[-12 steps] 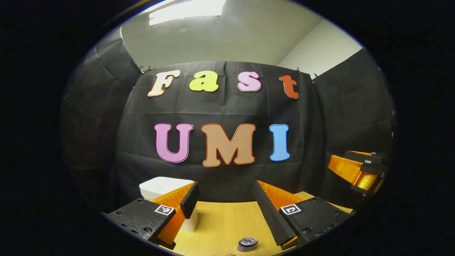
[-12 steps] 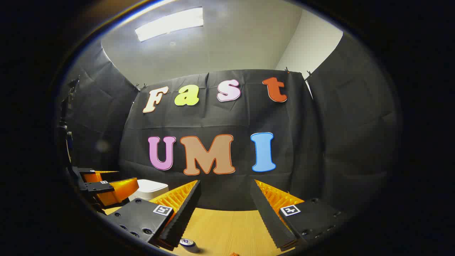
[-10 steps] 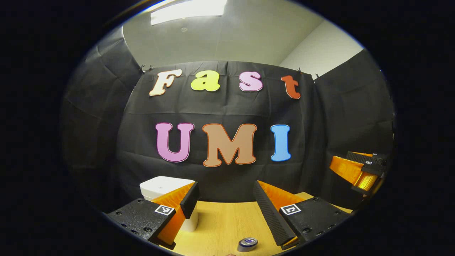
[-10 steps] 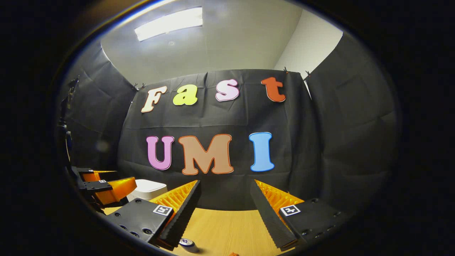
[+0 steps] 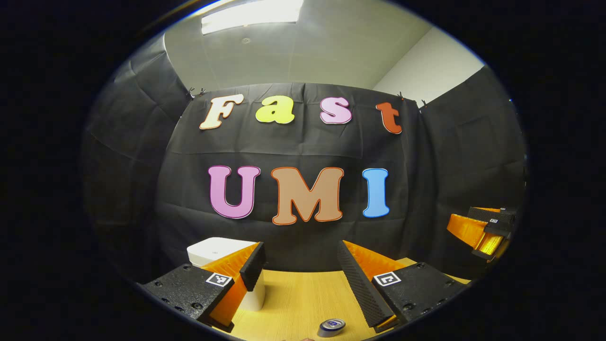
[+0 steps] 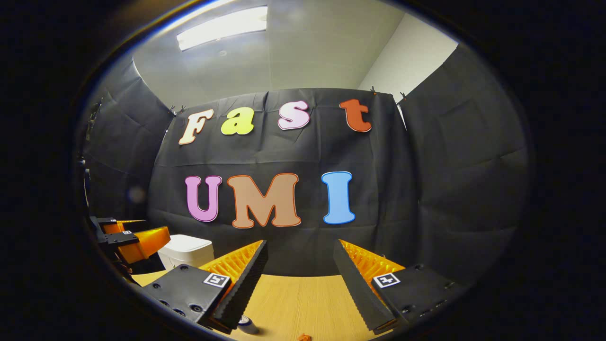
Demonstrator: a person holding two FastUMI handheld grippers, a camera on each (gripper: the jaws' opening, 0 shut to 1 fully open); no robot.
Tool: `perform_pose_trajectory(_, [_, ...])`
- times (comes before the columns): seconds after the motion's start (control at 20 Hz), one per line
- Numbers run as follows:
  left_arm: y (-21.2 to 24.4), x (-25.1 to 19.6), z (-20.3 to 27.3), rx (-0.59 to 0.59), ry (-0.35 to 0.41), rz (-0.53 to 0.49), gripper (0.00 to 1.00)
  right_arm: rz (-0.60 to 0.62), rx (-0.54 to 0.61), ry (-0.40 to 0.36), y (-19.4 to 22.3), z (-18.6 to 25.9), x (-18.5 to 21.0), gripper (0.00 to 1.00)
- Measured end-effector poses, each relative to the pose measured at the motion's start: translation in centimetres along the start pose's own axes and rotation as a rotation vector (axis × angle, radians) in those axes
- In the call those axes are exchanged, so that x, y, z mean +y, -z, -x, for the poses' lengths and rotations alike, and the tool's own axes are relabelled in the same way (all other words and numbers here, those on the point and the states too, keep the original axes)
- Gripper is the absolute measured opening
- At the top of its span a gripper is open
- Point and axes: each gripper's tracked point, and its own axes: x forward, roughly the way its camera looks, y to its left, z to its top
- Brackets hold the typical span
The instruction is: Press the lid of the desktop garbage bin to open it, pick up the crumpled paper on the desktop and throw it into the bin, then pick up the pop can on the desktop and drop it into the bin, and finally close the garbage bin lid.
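Observation:
The white garbage bin [image 5: 215, 250] stands at the back left of the wooden table with its lid down, partly behind my left finger. My left gripper [image 5: 300, 246] hangs open above the table with nothing between its fingers. A pop can [image 5: 331, 327] lies on the table below it, near the bottom edge. In the right gripper view the bin [image 6: 187, 250] is at the left and the can [image 6: 246, 324] peeks out under a finger. A small orange crumpled paper [image 6: 303, 337] lies at the bottom edge. My right gripper [image 6: 300, 244] is open and holds nothing.
The wooden table [image 5: 298, 293] runs back to the black cloth wall. The right gripper [image 5: 483, 229] shows at the far right of the left gripper view, and the left gripper [image 6: 135, 237] at the far left of the right gripper view, beside the bin.
In the right gripper view the scene has slid left, so that gripper has swung to the right. The left gripper view has barely shifted. Both grippers stay open.

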Motion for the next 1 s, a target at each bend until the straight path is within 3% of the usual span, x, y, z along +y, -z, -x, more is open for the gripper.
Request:
perform_pose_trajectory(0.2, [-0.1, 0.1, -0.1, -0.004, 0.0, -0.002, 0.92, 0.025, 0.017, 0.055, 0.3, 0.1, -1.2, 0.94])
perform_pose_trajectory(1.0, [-0.1, 0.1, -0.2, -0.001, 0.001, -0.004, 0.93, 0.02, -0.023, 0.027, -0.6, 0.0, -0.7, 0.94])
